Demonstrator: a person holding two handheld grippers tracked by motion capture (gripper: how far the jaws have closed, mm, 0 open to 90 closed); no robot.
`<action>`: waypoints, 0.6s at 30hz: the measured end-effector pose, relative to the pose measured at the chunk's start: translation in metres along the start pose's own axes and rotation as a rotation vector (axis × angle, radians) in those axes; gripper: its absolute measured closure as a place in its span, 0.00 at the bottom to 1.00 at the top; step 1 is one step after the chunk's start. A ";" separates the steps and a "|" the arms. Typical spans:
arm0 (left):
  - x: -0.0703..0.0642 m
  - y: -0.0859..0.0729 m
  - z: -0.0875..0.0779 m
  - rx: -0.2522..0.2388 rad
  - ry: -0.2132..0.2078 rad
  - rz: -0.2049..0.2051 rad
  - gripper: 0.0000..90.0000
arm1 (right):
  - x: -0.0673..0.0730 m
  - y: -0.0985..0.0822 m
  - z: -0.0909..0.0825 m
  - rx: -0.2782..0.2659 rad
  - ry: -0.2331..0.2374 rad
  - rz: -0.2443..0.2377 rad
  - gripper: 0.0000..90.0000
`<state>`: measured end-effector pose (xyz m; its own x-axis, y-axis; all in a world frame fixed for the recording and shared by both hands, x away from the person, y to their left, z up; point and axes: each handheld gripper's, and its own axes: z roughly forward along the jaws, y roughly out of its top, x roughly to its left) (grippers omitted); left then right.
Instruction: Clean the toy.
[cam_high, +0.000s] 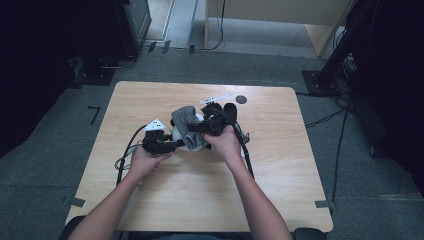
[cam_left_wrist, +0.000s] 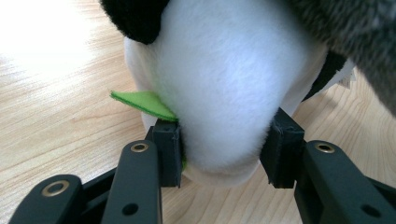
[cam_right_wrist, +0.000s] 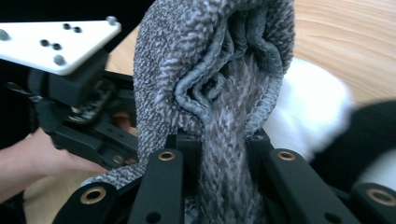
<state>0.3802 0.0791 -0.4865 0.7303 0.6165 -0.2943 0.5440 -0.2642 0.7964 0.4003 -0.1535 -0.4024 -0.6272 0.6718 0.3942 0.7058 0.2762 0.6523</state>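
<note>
The left gripper (cam_high: 172, 146) grasps the white body of the plush toy (cam_left_wrist: 219, 93) near the middle of the surface (cam_high: 200, 200). The right gripper (cam_right_wrist: 219, 144) is clenched on the grey knit sock (cam_right_wrist: 219, 60), bunched directly above and just beyond the toy; its opening likely must be drawn down over it.
</note>
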 end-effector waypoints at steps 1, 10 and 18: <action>0.000 0.000 0.000 0.000 -0.001 0.000 0.63 | -0.003 -0.001 -0.004 -0.001 -0.005 0.008 0.84; 0.001 0.002 0.000 0.013 -0.001 0.012 0.63 | -0.031 -0.008 -0.036 -0.006 -0.044 0.057 0.84; 0.001 0.002 0.000 0.013 -0.006 0.011 0.63 | -0.055 -0.021 -0.074 -0.062 -0.077 0.103 0.84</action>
<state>0.3824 0.0792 -0.4851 0.7388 0.6091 -0.2884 0.5408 -0.2804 0.7931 0.3957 -0.2473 -0.3895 -0.5238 0.7457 0.4117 0.7418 0.1617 0.6509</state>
